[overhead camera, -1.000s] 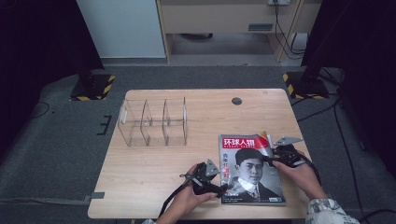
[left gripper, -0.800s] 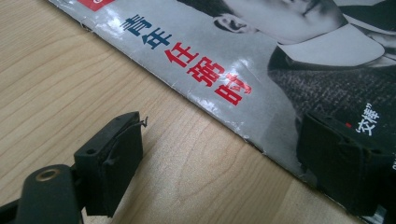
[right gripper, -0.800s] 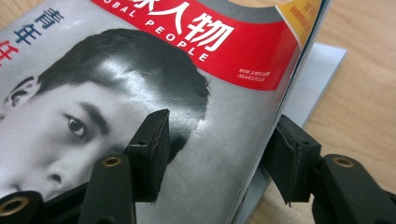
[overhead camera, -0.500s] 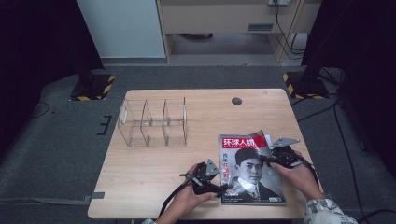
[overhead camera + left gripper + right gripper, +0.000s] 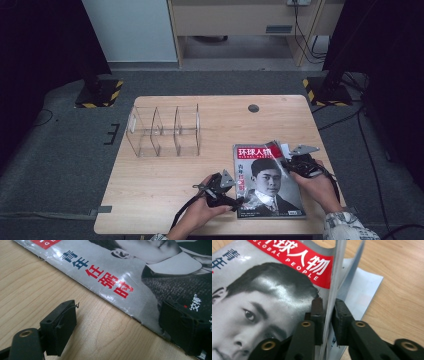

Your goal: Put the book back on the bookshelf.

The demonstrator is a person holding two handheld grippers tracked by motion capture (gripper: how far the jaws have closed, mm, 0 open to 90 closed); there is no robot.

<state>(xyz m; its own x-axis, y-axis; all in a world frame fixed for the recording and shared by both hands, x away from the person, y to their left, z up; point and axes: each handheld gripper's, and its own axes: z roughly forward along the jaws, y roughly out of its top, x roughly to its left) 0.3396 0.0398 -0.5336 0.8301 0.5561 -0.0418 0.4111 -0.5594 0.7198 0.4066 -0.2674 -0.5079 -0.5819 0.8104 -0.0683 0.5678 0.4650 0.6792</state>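
A magazine (image 5: 267, 182) with a man's portrait and a red title band lies on the wooden table (image 5: 150, 190) at the front right. My right gripper (image 5: 282, 160) is at its upper right edge. In the right gripper view the cover's edge (image 5: 337, 270) stands lifted off the pages, and the right gripper (image 5: 328, 307), whose jaws have just been closing, pinches it between both pads. My left gripper (image 5: 239, 199) sits low at the magazine's lower left edge. In the left gripper view it (image 5: 120, 312) is open, one jaw over bare wood and the other over the magazine (image 5: 140, 272).
A clear plastic organizer (image 5: 165, 131) with several compartments stands on the table's left half, behind the left hand. A small round cable hole (image 5: 253, 108) is near the far edge. Grey floor and dark stands surround the table.
The right gripper's jaws have closed onto the raised cover edge. The left gripper and hand have not moved.
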